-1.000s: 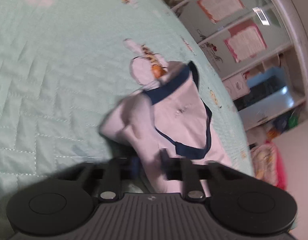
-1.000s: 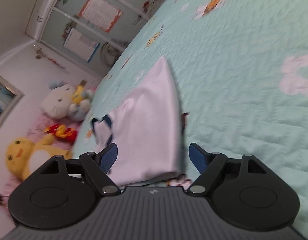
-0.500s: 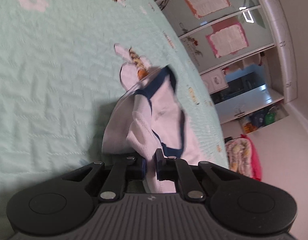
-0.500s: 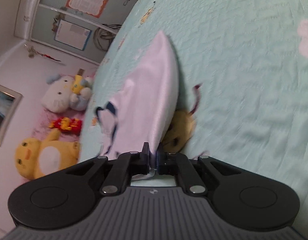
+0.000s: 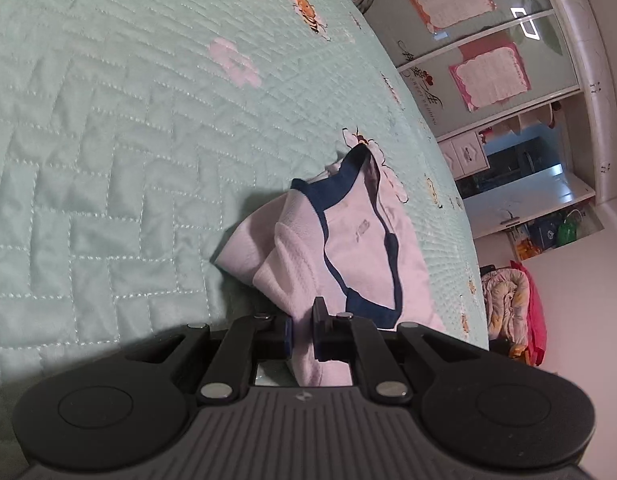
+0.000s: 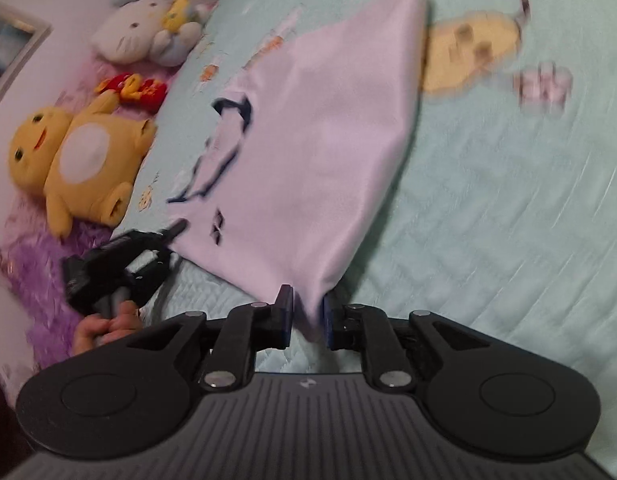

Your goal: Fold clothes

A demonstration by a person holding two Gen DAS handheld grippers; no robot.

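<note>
Here both grippers' fingers pinch soft white navy-trimmed top over quilted bedspread.

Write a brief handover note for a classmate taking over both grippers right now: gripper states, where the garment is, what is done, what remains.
Left gripper: shut on the top, at its blue-trimmed end.
Right gripper: shut on the top's plain corner; this view is blurred by motion.
The top is held at both ends above the quilt, partly bunched near the left gripper. The left gripper and a hand show in the right view.
Done: both ends gripped.
Left: no fold is visible yet; spread it flat on the quilt, then fold, probably.
</note>
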